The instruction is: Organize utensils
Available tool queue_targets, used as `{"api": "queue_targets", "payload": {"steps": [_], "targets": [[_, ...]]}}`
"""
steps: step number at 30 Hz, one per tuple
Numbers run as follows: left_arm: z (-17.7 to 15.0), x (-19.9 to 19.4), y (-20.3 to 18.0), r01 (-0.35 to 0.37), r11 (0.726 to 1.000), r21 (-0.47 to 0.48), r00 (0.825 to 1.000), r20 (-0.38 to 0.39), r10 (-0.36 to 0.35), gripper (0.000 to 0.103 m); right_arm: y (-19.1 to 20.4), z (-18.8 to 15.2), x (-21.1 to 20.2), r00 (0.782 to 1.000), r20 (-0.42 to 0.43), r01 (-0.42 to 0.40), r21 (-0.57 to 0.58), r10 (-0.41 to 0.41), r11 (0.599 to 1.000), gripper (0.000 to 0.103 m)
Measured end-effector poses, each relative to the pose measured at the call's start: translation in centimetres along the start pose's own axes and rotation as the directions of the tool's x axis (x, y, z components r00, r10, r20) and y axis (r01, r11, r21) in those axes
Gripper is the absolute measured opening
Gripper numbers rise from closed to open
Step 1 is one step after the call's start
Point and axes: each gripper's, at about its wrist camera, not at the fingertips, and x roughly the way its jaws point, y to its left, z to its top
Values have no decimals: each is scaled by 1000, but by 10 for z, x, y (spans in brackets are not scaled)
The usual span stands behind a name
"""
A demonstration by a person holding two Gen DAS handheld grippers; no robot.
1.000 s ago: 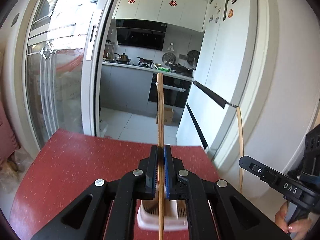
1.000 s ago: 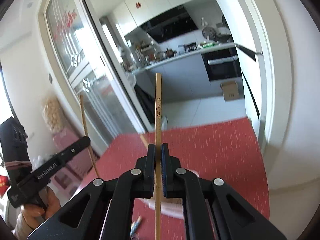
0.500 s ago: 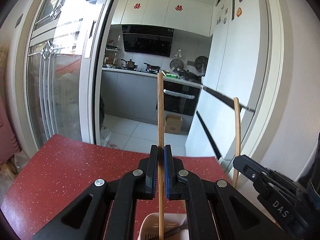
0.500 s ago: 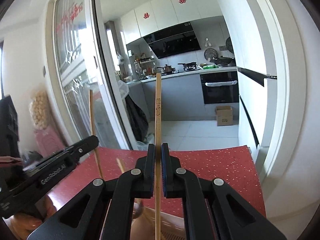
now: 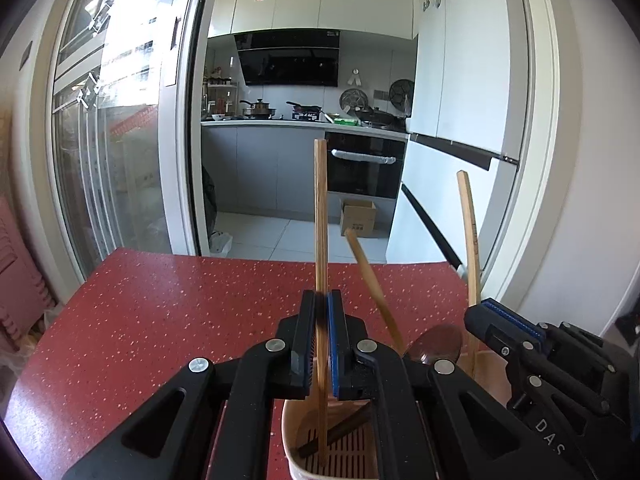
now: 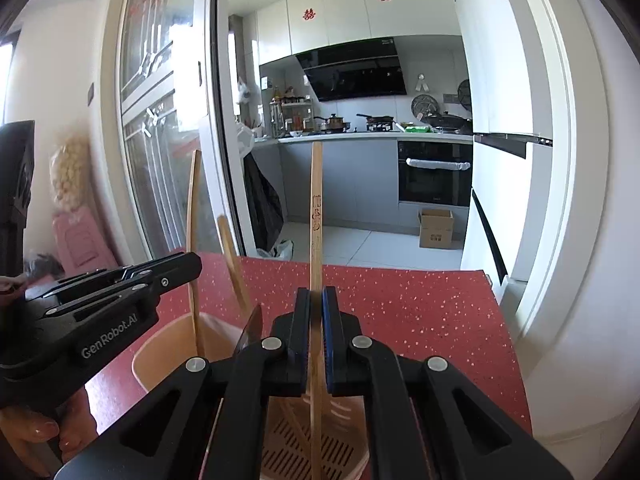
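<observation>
My left gripper (image 5: 321, 322) is shut on a wooden chopstick (image 5: 320, 216), held upright, its lower end inside a beige utensil holder (image 5: 298, 440) on the red table (image 5: 160, 320). My right gripper (image 6: 316, 320) is shut on a second chopstick (image 6: 316, 208), also upright and reaching down into the same holder (image 6: 160, 356). The holder also contains another leaning chopstick (image 5: 370, 276) and a dark brown spoon (image 5: 438, 346). Each gripper shows in the other's view: the right gripper (image 5: 480, 312) on the right, the left gripper (image 6: 188, 264) on the left.
The red speckled table ends at a far edge (image 6: 400, 268) before a kitchen doorway. A glass sliding door (image 5: 112, 140) stands on the left and a white fridge (image 5: 452, 100) on the right. A cardboard box (image 6: 436, 228) sits on the kitchen floor.
Both grippers have tilted up and lowered their chopsticks over the holder; the holder, the leaning chopstick and the spoon have come into view below, and the two grippers are closer together.
</observation>
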Motion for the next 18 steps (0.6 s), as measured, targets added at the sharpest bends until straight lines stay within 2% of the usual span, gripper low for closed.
{"api": "queue_targets", "payload": {"steps": [14, 16, 18], "targets": [[-8, -20, 4, -48, 999, 20, 998, -30, 48, 36, 0, -1, 8, 993, -106, -41, 20, 43, 999, 7], [-9, -26, 5, -52, 999, 14, 998, -29, 53, 36, -1, 0, 8, 990, -128, -51, 30, 54, 998, 10], [-11, -33, 6, -57, 998, 11, 998, -32, 57, 36, -2, 0, 6, 989, -134, -50, 42, 55, 998, 23]]}}
